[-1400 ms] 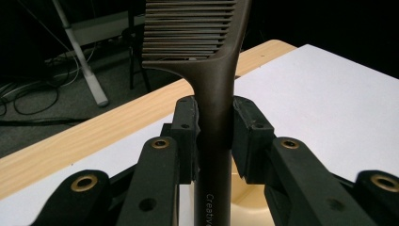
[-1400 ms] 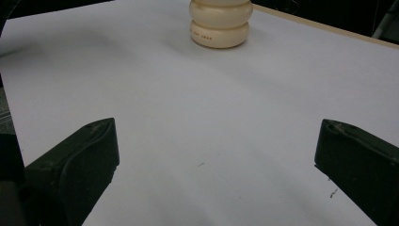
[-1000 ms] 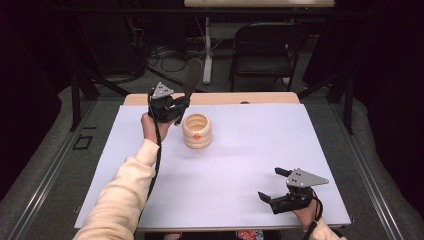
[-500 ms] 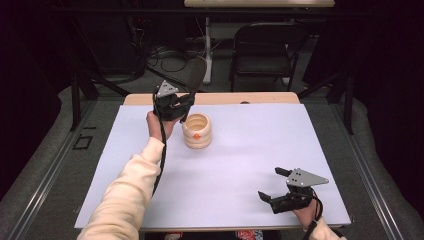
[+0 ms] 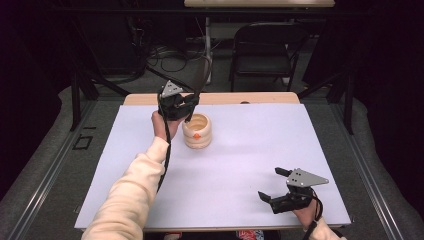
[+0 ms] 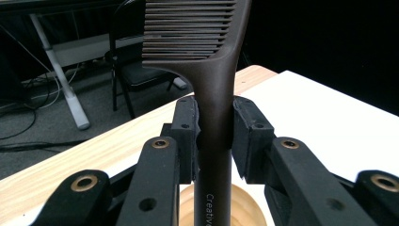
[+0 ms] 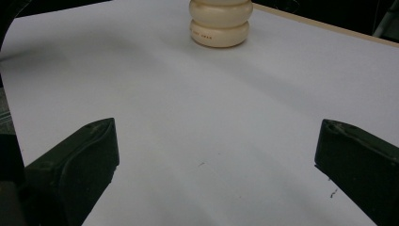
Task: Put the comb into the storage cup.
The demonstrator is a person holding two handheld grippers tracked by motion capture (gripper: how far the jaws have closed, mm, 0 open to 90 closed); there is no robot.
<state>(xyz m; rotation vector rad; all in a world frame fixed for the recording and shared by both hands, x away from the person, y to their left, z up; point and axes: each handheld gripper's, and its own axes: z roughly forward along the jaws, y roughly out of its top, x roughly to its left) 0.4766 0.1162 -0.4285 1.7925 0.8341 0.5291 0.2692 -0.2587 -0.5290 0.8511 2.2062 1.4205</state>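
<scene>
Comb [image 6: 214,70], dark brown, stands upright at the center of the left gripper view, its handle pinched by the left gripper [image 6: 214,136] above the cream ridged holder [image 5: 197,131] (upper middle of the high view). Right gripper [image 5: 282,188] rests wide open and empty on the white table [image 5: 260,145], lower right.

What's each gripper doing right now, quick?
Left gripper: shut on the dark comb, above the cream holder.
Right gripper: open, holding nothing.

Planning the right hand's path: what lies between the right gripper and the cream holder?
Bare white sheet between the right gripper and the cream holder, per the right gripper view.
</scene>
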